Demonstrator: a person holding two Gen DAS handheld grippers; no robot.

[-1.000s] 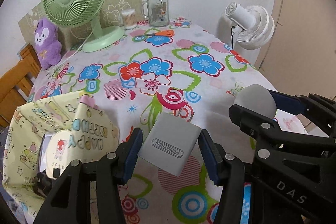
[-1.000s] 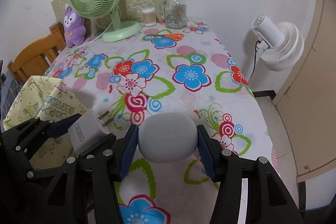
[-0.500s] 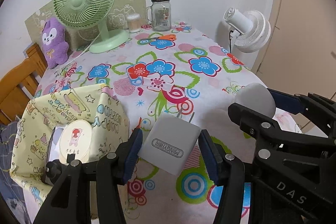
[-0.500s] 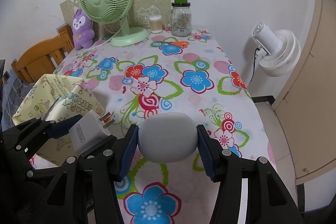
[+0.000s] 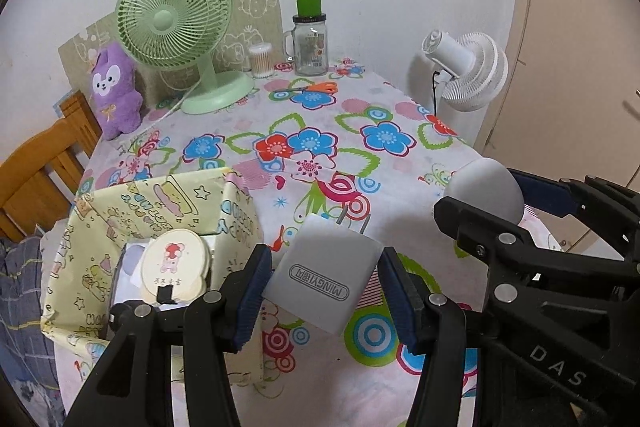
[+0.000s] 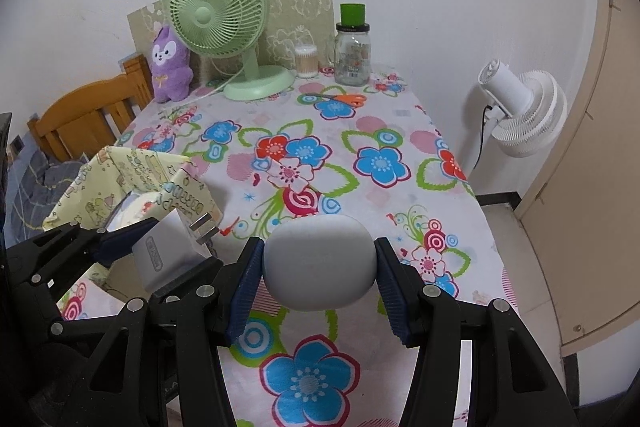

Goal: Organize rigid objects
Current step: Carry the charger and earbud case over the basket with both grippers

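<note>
Left wrist view. Left gripper (image 5: 326, 285) pinching a grey plug adapter (image 5: 327, 279), blue pads tight on its two narrow sides. Held clear above the flowered tablecloth (image 5: 340, 131), near the front edge. Long axis running from lower right to upper left across the jaws, slightly tilted; two metal prongs (image 5: 352, 221) aimed away from the camera, toward the far wall; printed label face up. Just left of it, an open box in yellow gift wrap (image 5: 160, 203), a round cream tin (image 5: 176, 267) inside. Off to the right, the right gripper (image 5: 504, 203) seen side-on, clamped on a rounded grey case (image 5: 486, 187). At the table's far end: green desk fan (image 5: 176, 23), purple plush (image 5: 114, 87), cotton-swab tub (image 5: 261, 61), glass jar (image 5: 309, 43), orange scissors (image 5: 310, 89). White floor fan (image 5: 468, 71) beyond the table's right edge.

Right wrist view. Right gripper (image 6: 318, 273) shut on the rounded grey case (image 6: 320, 263), pads against both ends, so the long axis lies crosswise, left to right; domed side toward the camera. Held above the near part of the tablecloth (image 6: 380, 131). At left, the left gripper (image 6: 160, 251) with the plug adapter (image 6: 168, 253) in its grip, prongs (image 6: 204, 227) pointing up and right, toward the table's middle. Wrapped box (image 6: 132, 183) right behind it. Wooden chair (image 6: 84, 115) at far left.
</note>
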